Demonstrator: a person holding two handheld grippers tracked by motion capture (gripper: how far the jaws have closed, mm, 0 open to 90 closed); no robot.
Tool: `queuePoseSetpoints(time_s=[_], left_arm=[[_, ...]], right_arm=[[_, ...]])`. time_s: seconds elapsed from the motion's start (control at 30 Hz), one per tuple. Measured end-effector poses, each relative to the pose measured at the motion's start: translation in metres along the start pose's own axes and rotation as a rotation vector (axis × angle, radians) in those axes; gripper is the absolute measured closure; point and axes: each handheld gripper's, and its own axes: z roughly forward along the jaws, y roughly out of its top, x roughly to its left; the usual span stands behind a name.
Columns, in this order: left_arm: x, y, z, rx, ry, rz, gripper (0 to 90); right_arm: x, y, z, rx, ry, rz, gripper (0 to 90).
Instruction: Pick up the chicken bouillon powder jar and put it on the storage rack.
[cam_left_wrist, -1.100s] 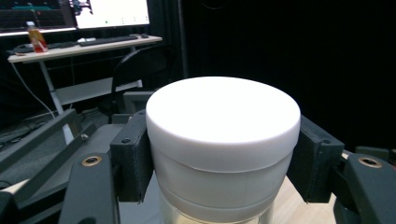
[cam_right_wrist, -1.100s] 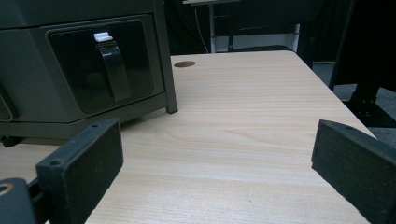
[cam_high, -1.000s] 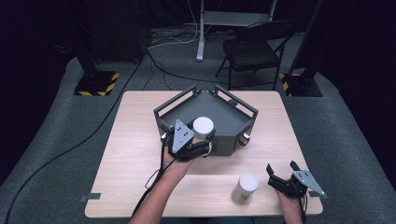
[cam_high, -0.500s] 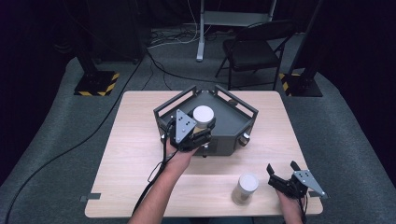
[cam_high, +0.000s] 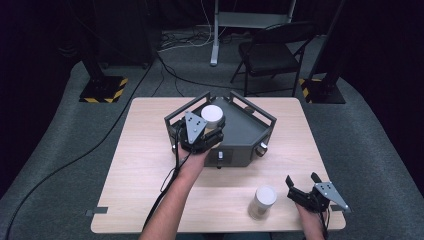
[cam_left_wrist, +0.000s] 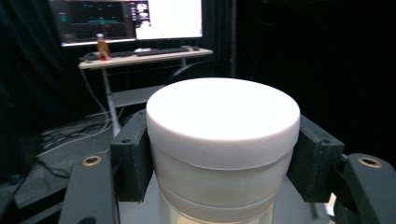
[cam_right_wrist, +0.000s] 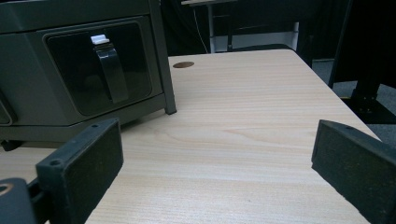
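Currently, left to right: left gripper (cam_high: 207, 131) is clamped on a white-lidded jar (cam_high: 212, 115), jaws pressing both sides just under the lid. High view puts that jar over the left part of the dark grey tray box (cam_high: 250, 131), which sits mid-table toward the far edge. Can't tell whether the jar touches the tray floor or hangs above it. Left gripper view: the jar (cam_left_wrist: 222, 140) sits upright and centred between the pads, lid flat and level.

Further right, a second white-lidded jar (cam_high: 263, 202) stands upright on the wooden table (cam_high: 145, 165) near the front edge, held by nothing.

Right gripper (cam_high: 300, 194) is just beside that second jar, on its right, not touching it. Jaws spread wide with bare tabletop between them in the right gripper view; the box's front panel (cam_right_wrist: 100, 65) with its latch shows upper left there.
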Motion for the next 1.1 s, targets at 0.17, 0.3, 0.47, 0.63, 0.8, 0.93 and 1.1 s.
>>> queuePoseSetpoints(time_s=[0.17,0.3,0.47,0.63,0.8,0.93,1.1], left_arm=[[0.000,0.002,0.007,-0.001,0.041,-0.012,33.3],[0.000,0.004,0.013,0.014,0.057,-0.004,33.3],[0.000,0.004,0.021,0.025,0.074,-0.005,33.2],[-0.002,0.001,0.030,0.041,0.103,-0.018,33.3],[0.000,-0.003,0.041,0.053,0.120,-0.029,33.2],[-0.001,-0.007,0.049,0.065,0.137,-0.033,33.3],[0.000,-0.012,0.053,0.052,0.142,-0.039,33.2]], right_arm=[[0.000,0.000,0.000,0.003,0.006,-0.010,1.4],[-0.001,0.000,0.000,0.001,0.009,-0.007,1.4],[0.000,0.000,0.001,0.003,0.011,-0.019,1.6],[0.000,0.001,0.001,0.005,0.011,-0.024,1.6],[0.000,0.001,0.001,0.003,0.017,-0.027,1.8],[0.000,0.001,0.001,0.005,0.020,-0.029,1.7],[0.001,0.003,0.002,0.017,0.017,-0.030,1.7]])
